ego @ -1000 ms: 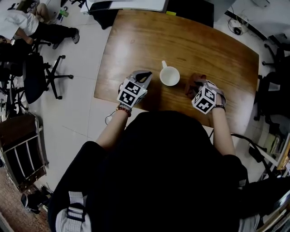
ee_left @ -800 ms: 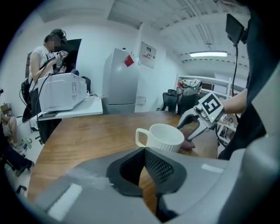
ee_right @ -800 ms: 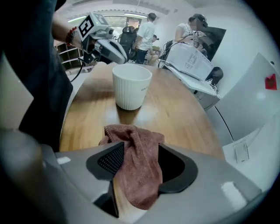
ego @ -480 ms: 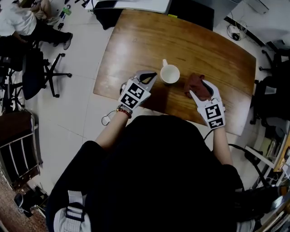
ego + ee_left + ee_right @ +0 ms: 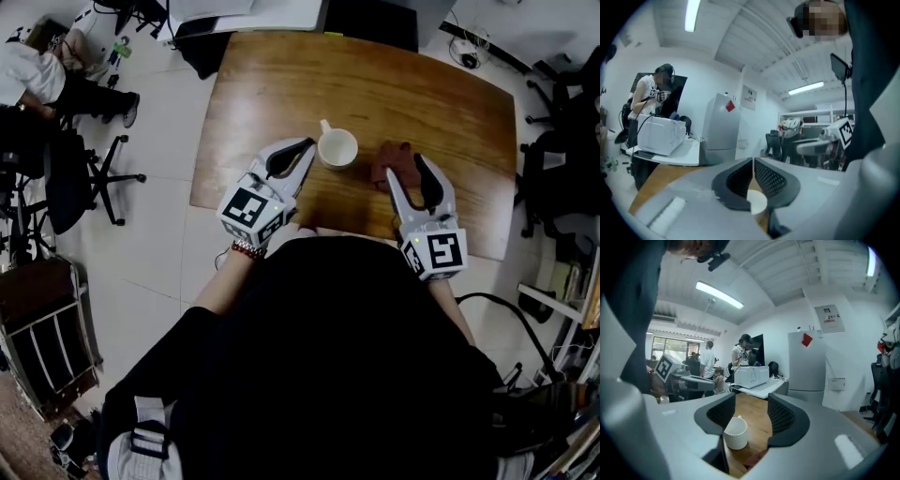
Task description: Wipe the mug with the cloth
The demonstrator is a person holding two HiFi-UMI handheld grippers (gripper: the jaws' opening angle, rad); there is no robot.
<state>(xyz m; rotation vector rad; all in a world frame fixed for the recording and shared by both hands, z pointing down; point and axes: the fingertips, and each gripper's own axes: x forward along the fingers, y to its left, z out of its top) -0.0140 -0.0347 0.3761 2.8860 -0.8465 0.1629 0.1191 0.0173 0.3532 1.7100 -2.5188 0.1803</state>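
Fingers (image 5: 736,180) of the left gripper (image 5: 302,148) are pressed together, pad against pad, and nothing is between them. This gripper lies low over the near left part of the wooden counter (image 5: 422,84), and its tips point to the far right, toward the mug (image 5: 337,148). In the left gripper view only a small white part of the mug shows, under the place where the pads meet.

The mug is white and stands upright on the counter with its mouth up. Its handle points to the far left. It is just beside the tips of the left gripper, on their right, and I cannot tell if they touch it. No gripper holds it.

To the right of the mug, a little apart from it, the cloth (image 5: 394,164) lies crumpled on the counter. It is dark red-brown.

On the right, the right gripper (image 5: 408,173) points to the far side, and its tips reach the near edge of the cloth. Its fingers (image 5: 780,416) stand wide apart and are closing at this moment. In the right gripper view the ribbed mug shows between the two pads but farther away, and a corner of the cloth shows low in the gap, closer to the camera. The pads do not press on either of them, so this gripper holds nothing.
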